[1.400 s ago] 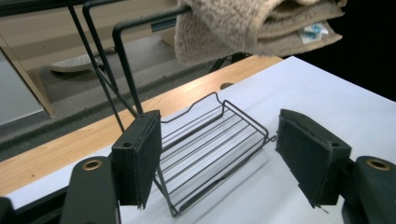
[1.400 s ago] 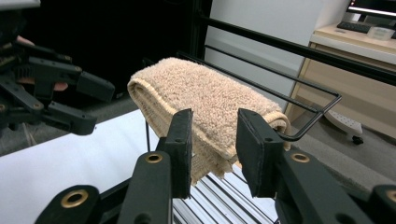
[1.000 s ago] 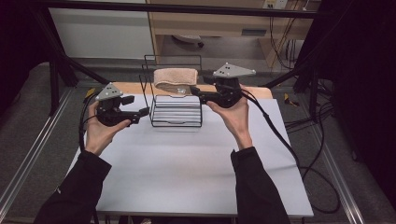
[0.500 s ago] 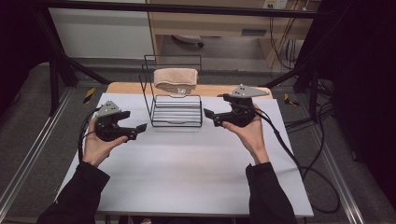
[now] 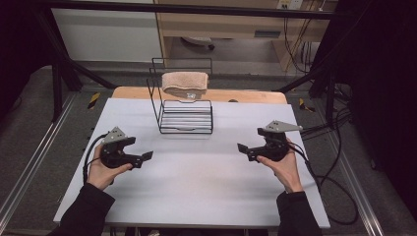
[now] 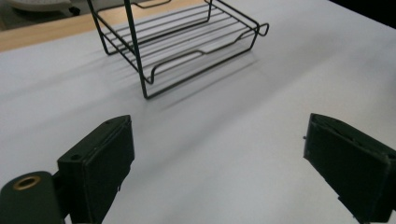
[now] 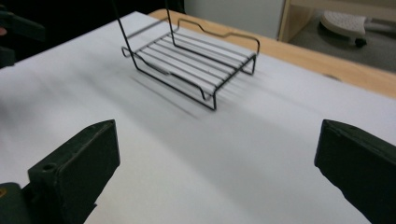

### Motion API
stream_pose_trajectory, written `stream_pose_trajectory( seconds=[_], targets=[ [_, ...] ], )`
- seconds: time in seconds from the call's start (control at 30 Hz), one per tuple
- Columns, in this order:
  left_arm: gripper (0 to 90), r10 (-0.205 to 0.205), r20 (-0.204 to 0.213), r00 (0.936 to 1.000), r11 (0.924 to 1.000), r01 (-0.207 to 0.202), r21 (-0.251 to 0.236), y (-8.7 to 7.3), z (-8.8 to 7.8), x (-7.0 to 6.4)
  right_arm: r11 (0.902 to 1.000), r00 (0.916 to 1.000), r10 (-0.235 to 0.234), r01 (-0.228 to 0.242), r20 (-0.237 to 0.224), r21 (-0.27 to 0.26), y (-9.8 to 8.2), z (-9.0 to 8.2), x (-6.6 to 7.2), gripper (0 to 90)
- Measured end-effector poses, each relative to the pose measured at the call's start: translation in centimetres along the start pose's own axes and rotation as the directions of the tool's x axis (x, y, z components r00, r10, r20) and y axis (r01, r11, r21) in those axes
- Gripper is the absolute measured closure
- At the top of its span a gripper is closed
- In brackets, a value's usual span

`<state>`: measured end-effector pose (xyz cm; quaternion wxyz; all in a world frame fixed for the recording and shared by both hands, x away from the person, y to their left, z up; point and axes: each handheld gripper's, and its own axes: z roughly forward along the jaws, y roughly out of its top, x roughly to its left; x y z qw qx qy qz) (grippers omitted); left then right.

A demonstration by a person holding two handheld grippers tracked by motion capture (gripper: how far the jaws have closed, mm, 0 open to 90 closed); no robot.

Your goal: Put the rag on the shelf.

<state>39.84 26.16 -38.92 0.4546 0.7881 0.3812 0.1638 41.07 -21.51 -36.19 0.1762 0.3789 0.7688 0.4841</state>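
Both grippers have come back from the rack toward the person and down to the table since the earlier frames. Left gripper sits near the table's left side, right gripper near its right, well apart. Their jaws have just been opening and stand wide with nothing between them. On the rack's top rail a folded towel hangs, clear of both grippers.
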Motion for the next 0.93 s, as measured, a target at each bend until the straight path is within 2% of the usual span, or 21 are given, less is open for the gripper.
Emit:
stream_pose_trajectory(
  seconds=[0.3, 0.43, 0.53, 0.7, 0.77, 0.93],
  targets=[
    [8.3, -0.006, 0.01, 0.9999, 0.9996, 0.005, 0.028, -2.8, -0.1, 0.3, 0.997, 0.9978, 0.065, -0.065, 0.016, 0.042, -5.8, -1.6, -2.0, 0.6],
    [8.3, -0.006, 0.013, 0.9999, 0.9994, 0.006, 0.035, -3.8, -0.3, 0.5, 0.9957, 0.9982, 0.053, -0.055, 0.027, 0.074, -7.5, -2.3, -2.6, 0.6],
    [8.3, 0.001, 0.007, 1.0, 0.9991, -0.001, 0.043, -4.2, -0.4, 0.5, 0.9947, 0.9973, 0.073, -0.073, 0.003, 0.072, -8.7, -2.8, -2.8, 0.6],
    [8.3, -0.014, 0.008, 0.9999, 0.9991, 0.014, 0.041, -4.9, -0.3, 0.6, 0.9936, 0.9971, 0.075, -0.075, -0.003, 0.085, -10.1, -3.3, -3.0, 0.6],
    [8.3, -0.01, 0.009, 0.9999, 0.9988, 0.01, 0.048, -5.1, -0.3, 0.6, 0.992, 0.9961, 0.088, -0.087, -0.003, 0.091, -10.3, -3.3, -3.0, 0.6],
    [8.3, -0.013, 0.007, 0.9999, 0.9987, 0.012, 0.05, -5.3, -0.3, 0.6, 0.9925, 0.997, 0.077, -0.077, -0.004, 0.095, -10.4, -3.3, -3.0, 0.6]
  ],
)
